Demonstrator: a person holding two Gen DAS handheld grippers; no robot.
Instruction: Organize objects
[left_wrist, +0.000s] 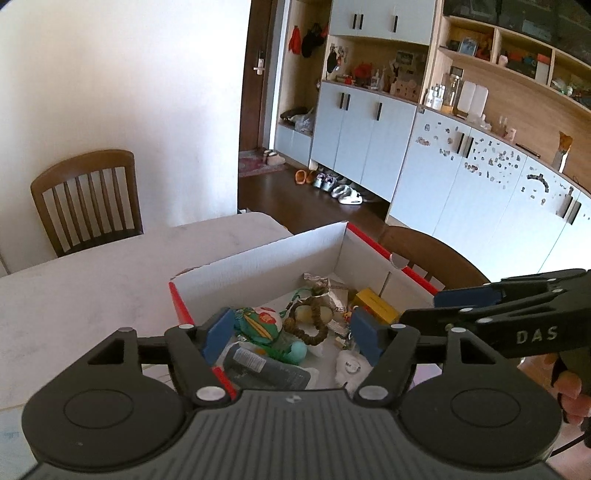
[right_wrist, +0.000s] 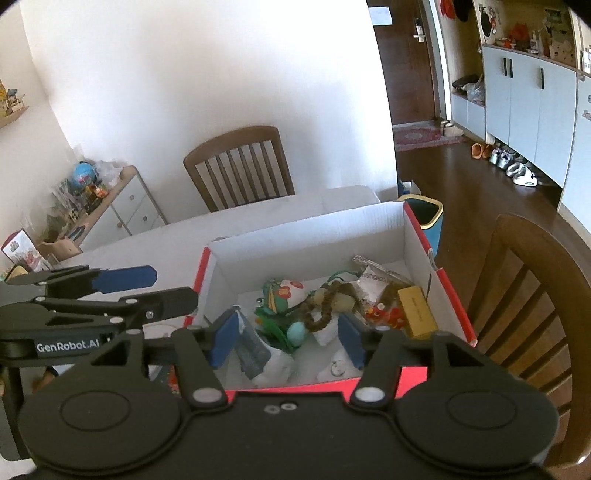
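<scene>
An open cardboard box (left_wrist: 258, 254) (right_wrist: 306, 236) with red edges sits on the pale table (left_wrist: 92, 295). Inside lie a green-and-white pouch (left_wrist: 262, 321) (right_wrist: 284, 295), a wooden bead bracelet (left_wrist: 314, 325) (right_wrist: 325, 314), a yellow carton (left_wrist: 376, 304) (right_wrist: 417, 310), a teal egg shape (left_wrist: 297, 350) (right_wrist: 296, 332), a dark grey tube (left_wrist: 266, 369) (right_wrist: 253, 350) and a small white item (left_wrist: 351, 369) (right_wrist: 338, 365). My left gripper (left_wrist: 291, 336) (right_wrist: 176, 287) hovers over the box's near left part, open and empty. My right gripper (right_wrist: 287, 341) (left_wrist: 419, 308) hovers beside it over the near right part, also open and empty.
A wooden chair (left_wrist: 88, 195) (right_wrist: 240, 162) stands at the table's far side, another chair (right_wrist: 524, 295) at the right beside the box. A blue bin (right_wrist: 428, 218) is on the floor past the table. Pale blue cabinets (left_wrist: 461, 184) line the right wall.
</scene>
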